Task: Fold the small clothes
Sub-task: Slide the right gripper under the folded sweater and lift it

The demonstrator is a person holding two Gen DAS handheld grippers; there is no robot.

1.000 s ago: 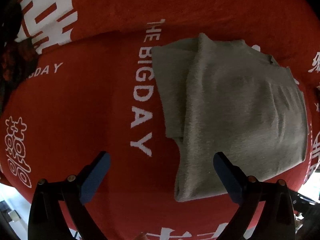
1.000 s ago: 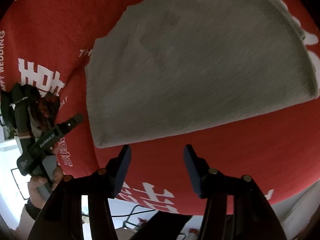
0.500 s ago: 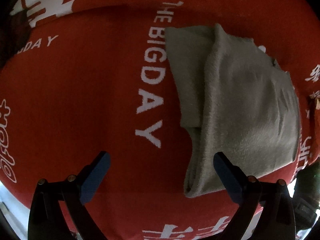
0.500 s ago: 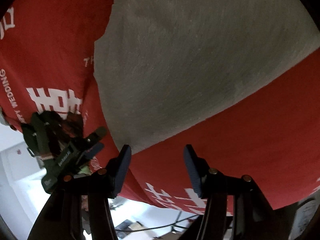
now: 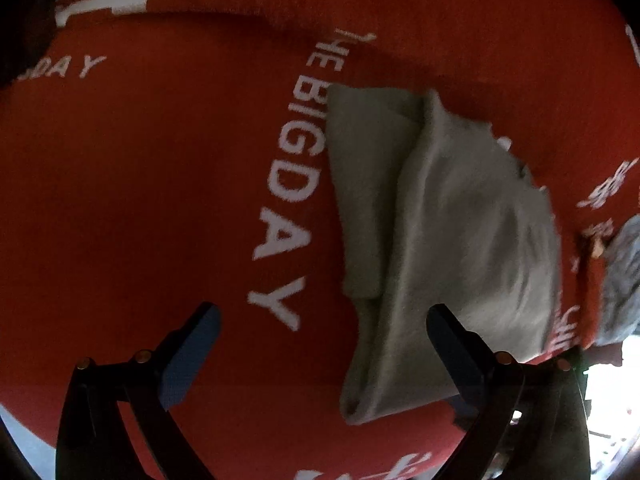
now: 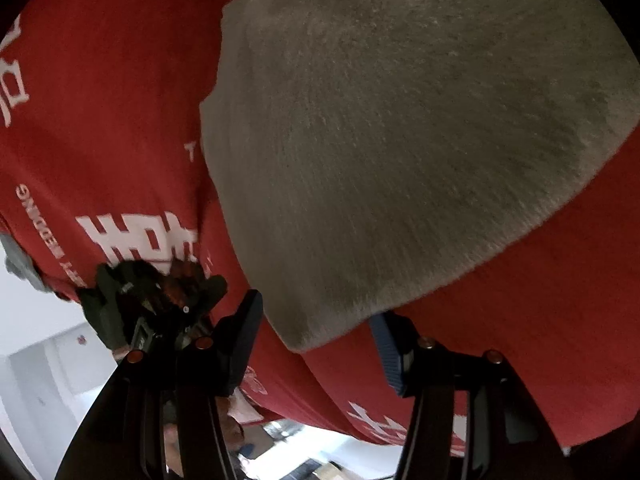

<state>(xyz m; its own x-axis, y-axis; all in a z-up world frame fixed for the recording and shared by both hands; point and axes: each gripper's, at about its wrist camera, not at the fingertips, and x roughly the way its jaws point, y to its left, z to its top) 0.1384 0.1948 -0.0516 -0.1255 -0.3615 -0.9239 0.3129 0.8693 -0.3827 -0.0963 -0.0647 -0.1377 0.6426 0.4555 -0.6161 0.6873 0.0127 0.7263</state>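
Red printed cloth covers the surface under the folded grey garment, both grippers' jaws spread apart, gripping nothing.

A folded garment lies on a printed cloth, to the right of the lettering. Another garment lies further right, at the cloth's edge.
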